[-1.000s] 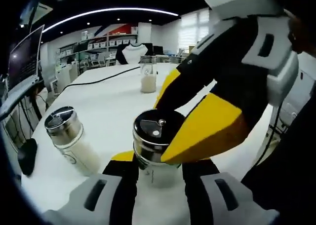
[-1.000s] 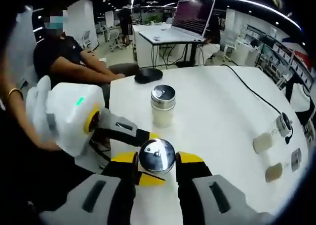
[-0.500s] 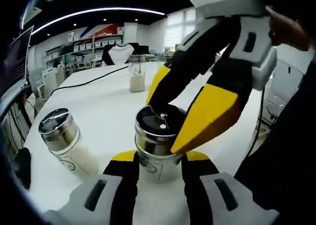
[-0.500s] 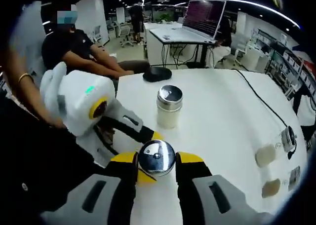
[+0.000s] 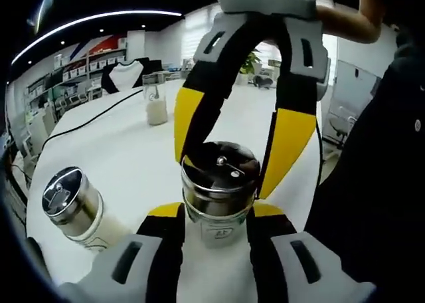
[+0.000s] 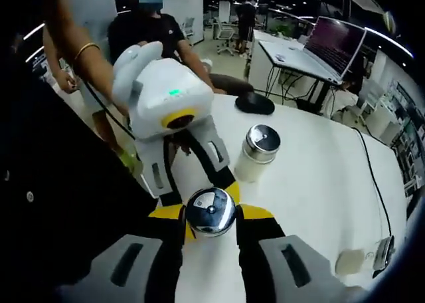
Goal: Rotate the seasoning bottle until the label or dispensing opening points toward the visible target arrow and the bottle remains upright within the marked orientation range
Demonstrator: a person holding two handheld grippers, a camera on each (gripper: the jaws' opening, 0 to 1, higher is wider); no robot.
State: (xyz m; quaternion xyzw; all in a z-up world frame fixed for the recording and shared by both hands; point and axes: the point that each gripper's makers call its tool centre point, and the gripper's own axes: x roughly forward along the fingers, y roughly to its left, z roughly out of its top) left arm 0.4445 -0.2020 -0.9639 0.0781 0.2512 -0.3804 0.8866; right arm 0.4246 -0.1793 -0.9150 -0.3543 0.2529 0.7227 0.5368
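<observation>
The seasoning bottle [image 5: 219,183], glass with a shiny steel lid, stands upright on the white table [image 5: 133,143]. My left gripper [image 5: 216,213] is shut on its glass body, with the yellow pads on both sides. From the far side my right gripper [image 5: 226,150] reaches down, its two yellow fingers closed around the lid. In the right gripper view I look down on the lid of the seasoning bottle [image 6: 210,211], held between the pads of the right gripper [image 6: 210,218]. The left gripper [image 6: 207,203] comes in from above with its white body behind it.
A second steel-lidded bottle [image 5: 70,203] [image 6: 257,150] stands nearby on the table [image 6: 312,197]. A glass jar [image 5: 155,98] with white contents sits further back by a black cable. A mouse [image 6: 254,103], a laptop [image 6: 319,47] and a seated person [image 6: 149,34] are beyond.
In the left gripper view the right gripper has swung from the bottle's right side round to its far side. Both grippers stay shut on the bottle, and the lid's markings have turned.
</observation>
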